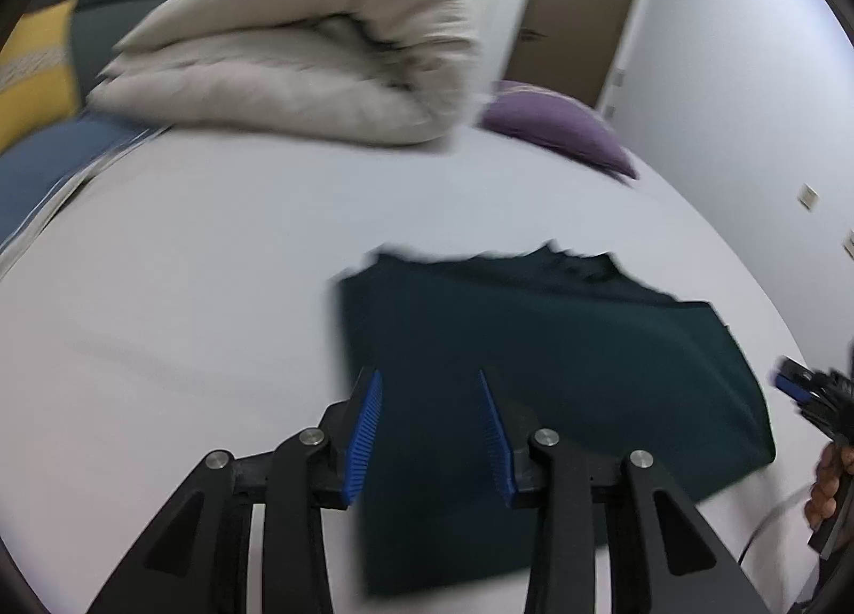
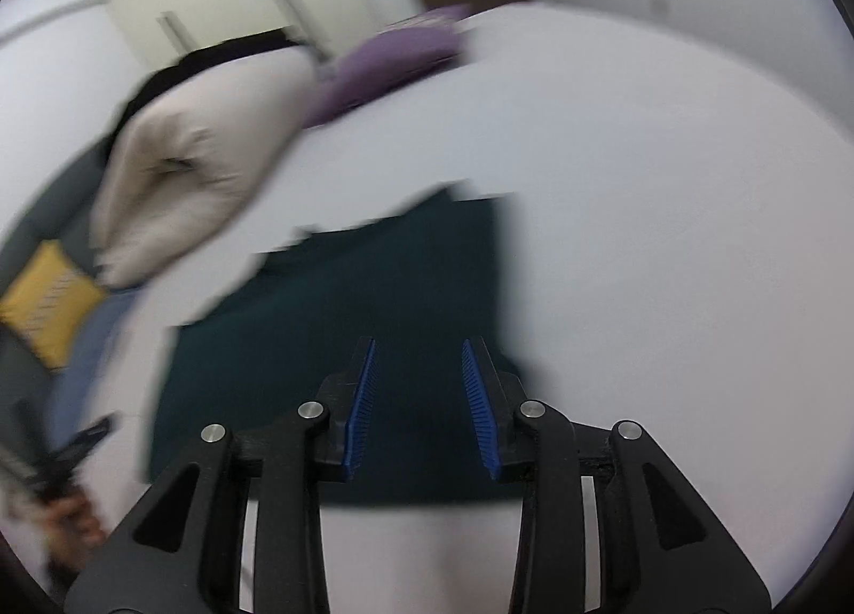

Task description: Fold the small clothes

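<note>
Left claw: my left gripper [image 1: 429, 432] stands spread, blue pads apart with nothing pinched between them; it hangs above the near left corner of the garment
Right claw: my right gripper [image 2: 419, 400] is likewise spread and empty, poised over the near right part of the cloth
Garment: the dark green garment [image 1: 534, 374] lies folded flat on the white bed [image 1: 187, 293], a rough rectangle with its ragged far edge pointing toward the beige duvet [image 1: 288, 64]
Which way it lies: straight ahead and below both claws; its near edge runs across in front of me, from one claw to the other
Long axis: I judge it runs side to side between my two hands, though blur makes the outline uncertain
Nearer hand: neither by much; each claw sits over its own end, so I judge the next fold calls for both together
Surroundings: purple pillow [image 1: 560, 128] beyond, well apart from the cloth
Risk: a lopsided pinch could skew the fold
</note>
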Available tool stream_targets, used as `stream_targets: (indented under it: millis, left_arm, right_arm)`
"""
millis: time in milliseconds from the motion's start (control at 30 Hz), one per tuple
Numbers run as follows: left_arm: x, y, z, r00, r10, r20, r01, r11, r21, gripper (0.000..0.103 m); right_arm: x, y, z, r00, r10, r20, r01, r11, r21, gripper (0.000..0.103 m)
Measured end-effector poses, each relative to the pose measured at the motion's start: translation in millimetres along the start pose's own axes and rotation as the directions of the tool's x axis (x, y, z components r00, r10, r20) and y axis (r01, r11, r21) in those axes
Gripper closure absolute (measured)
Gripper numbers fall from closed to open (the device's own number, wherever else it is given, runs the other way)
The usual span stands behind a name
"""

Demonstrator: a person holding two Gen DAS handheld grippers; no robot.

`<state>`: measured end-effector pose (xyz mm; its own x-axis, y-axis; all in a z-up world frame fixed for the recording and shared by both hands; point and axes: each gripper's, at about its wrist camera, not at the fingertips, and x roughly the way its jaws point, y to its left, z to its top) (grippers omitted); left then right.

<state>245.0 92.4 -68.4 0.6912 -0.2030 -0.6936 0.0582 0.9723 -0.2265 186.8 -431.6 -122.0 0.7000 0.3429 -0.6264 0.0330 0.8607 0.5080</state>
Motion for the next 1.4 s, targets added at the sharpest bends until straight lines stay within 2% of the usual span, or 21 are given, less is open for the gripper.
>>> stream_targets:
  millis: [33, 133, 233, 333, 367, 433, 533, 600, 700, 733, 800, 867, 933, 1033, 1067, 1133, 1233, 1267, 1300, 1333, 1400]
  left_arm:
    - [11, -7, 7, 1.000, -0.004, 0.000, 0.004, 1.000, 0.009, 0.063]
    - [56, -35, 29, 1.000, -0.011, -0.002, 0.011, 0.998, 0.058, 0.062]
    - [99, -42, 38, 0.999, 0.017, -0.036, -0.014, 0.997, 0.075, 0.062]
    - [134, -35, 30, 0.994, 0.078, -0.081, -0.069, 0.992, 0.110, 0.062]
    - [142, -27, 27, 0.993, 0.063, -0.097, -0.055, 0.995, 0.088, 0.062]
    - [142, -13, 27, 0.996, -0.004, -0.086, 0.006, 1.000, 0.021, 0.063]
    - [140, -7, 25, 0.997, -0.043, -0.070, 0.043, 0.999, -0.003, 0.063]
    - [139, -2, 25, 0.995, -0.074, -0.064, 0.073, 0.997, -0.026, 0.063]
    - [133, 11, 23, 0.990, -0.129, -0.055, 0.124, 0.989, -0.082, 0.069]
    - [130, 15, 22, 0.990, -0.134, -0.049, 0.129, 0.987, -0.095, 0.071]
    - [118, 20, 17, 0.996, -0.087, -0.032, 0.084, 0.992, -0.093, 0.069]
    - [102, 25, 10, 0.999, -0.048, -0.026, 0.046, 0.996, -0.076, 0.063]
    - [83, 26, 0, 1.000, -0.011, -0.010, 0.011, 0.998, -0.069, 0.055]
    - [49, 7, -19, 0.999, -0.045, 0.012, 0.046, 0.995, -0.084, 0.047]
    - [39, -5, -27, 0.997, -0.073, 0.022, 0.074, 0.995, -0.068, 0.042]
    - [26, -30, -43, 0.996, -0.091, 0.020, 0.091, 0.996, -0.010, 0.035]
    - [35, -46, -66, 0.994, -0.093, -0.051, 0.095, 0.995, 0.036, 0.036]
    - [42, -46, -72, 0.995, -0.070, -0.078, 0.074, 0.996, 0.048, 0.036]
    - [45, -42, -77, 0.994, -0.063, -0.089, 0.067, 0.996, 0.051, 0.037]
    - [44, -36, -79, 0.993, -0.072, -0.091, 0.076, 0.996, 0.042, 0.042]
    - [40, -19, -76, 0.992, -0.087, -0.096, 0.089, 0.996, 0.010, 0.045]
  right_arm:
    - [27, 15, 6, 0.995, 0.096, -0.036, -0.095, 0.995, 0.021, 0.071]
    - [88, 47, 15, 0.973, 0.202, -0.110, -0.200, 0.979, 0.034, 0.071]
    - [162, 65, 19, 0.913, 0.342, -0.221, -0.318, 0.938, 0.138, 0.071]
    - [198, 57, 21, 0.926, 0.301, -0.230, -0.274, 0.951, 0.142, 0.073]
    - [202, 48, 23, 0.929, 0.304, -0.212, -0.272, 0.948, 0.165, 0.075]
    - [200, 14, 29, 0.927, 0.345, -0.145, -0.305, 0.922, 0.240, 0.085]
    - [184, -42, 40, 0.954, 0.297, -0.038, -0.272, 0.912, 0.307, 0.092]
    - [167, -82, 46, 0.946, 0.321, 0.048, -0.313, 0.867, 0.387, 0.097]
    - [129, -121, 61, 0.977, 0.162, 0.137, -0.201, 0.915, 0.351, 0.096]
    - [121, -135, 62, 0.975, 0.158, 0.157, -0.208, 0.900, 0.383, 0.097]
    - [96, -165, 63, 0.978, 0.068, 0.197, -0.156, 0.868, 0.472, 0.092]
    - [67, -168, 65, 0.975, -0.005, 0.223, -0.098, 0.888, 0.449, 0.087]
    - [48, -154, 59, 0.973, 0.033, 0.230, -0.124, 0.911, 0.394, 0.087]
    - [35, -101, 33, 0.966, 0.186, 0.178, -0.233, 0.927, 0.294, 0.087]
    - [43, -68, 16, 0.957, 0.263, 0.122, -0.285, 0.929, 0.237, 0.087]
    - [69, -20, -16, 0.943, 0.333, -0.003, -0.327, 0.927, 0.183, 0.087]
    - [124, 34, -67, 0.885, 0.424, -0.193, -0.394, 0.903, 0.173, 0.087]
    - [148, 45, -84, 0.870, 0.413, -0.269, -0.380, 0.909, 0.168, 0.087]
    - [161, 47, -93, 0.869, 0.393, -0.300, -0.358, 0.919, 0.169, 0.087]
    - [166, 40, -98, 0.876, 0.373, -0.305, -0.337, 0.927, 0.168, 0.091]
    - [163, 18, -94, 0.875, 0.417, -0.246, -0.361, 0.901, 0.242, 0.096]
